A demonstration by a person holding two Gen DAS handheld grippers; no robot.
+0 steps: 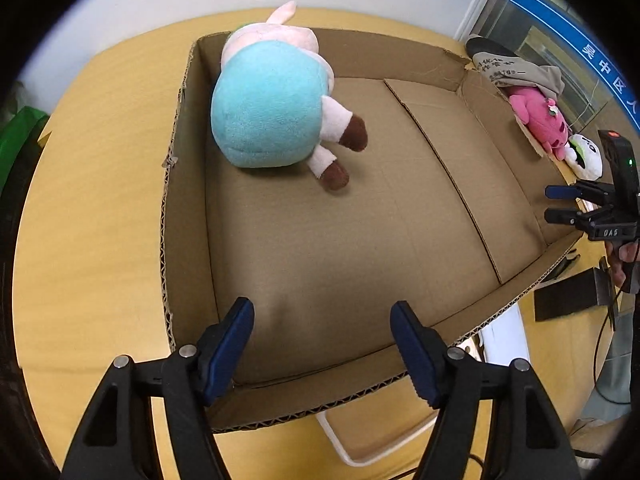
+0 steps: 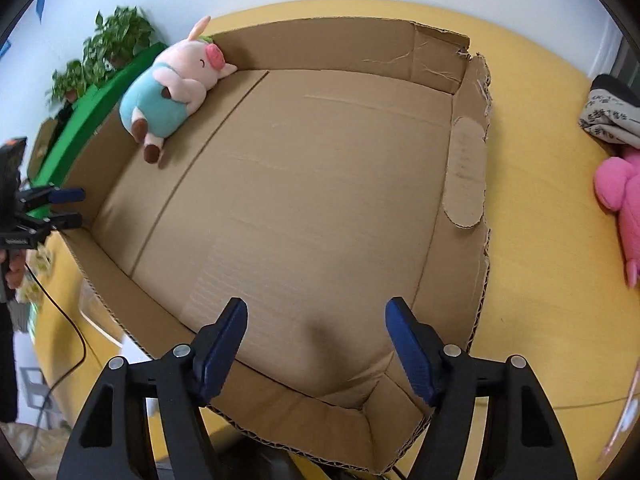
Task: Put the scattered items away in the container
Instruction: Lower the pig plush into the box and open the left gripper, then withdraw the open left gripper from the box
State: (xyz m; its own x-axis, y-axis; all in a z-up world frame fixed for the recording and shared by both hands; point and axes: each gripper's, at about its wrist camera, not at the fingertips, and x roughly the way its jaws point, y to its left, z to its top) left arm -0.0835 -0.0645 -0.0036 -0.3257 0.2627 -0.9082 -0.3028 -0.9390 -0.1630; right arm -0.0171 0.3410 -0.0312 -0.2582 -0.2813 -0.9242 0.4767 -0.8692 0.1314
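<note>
A wide, shallow cardboard box (image 1: 340, 248) (image 2: 320, 200) lies on a round yellow table (image 1: 92, 200). A plush pig in blue overalls (image 1: 268, 108) (image 2: 172, 92) lies inside it, against the far left corner. My left gripper (image 1: 322, 308) hovers open over the box's near edge with nothing between its blue pads. My right gripper (image 2: 317, 304) is open and empty too, above the near right corner. Outside the box on the right lie a pink plush (image 1: 540, 120) (image 2: 620, 196), a small white plush (image 1: 586, 156) and a grey printed cloth (image 1: 520, 70) (image 2: 612, 120).
Each wrist view catches the other gripper at the box's side: the right one (image 1: 554, 204) and the left one (image 2: 77, 207), hand-held with cables trailing. Potted plants (image 2: 108, 44) and a green surface (image 2: 80, 120) stand beyond the table's left. A white tray (image 1: 360, 440) lies under the box's near edge.
</note>
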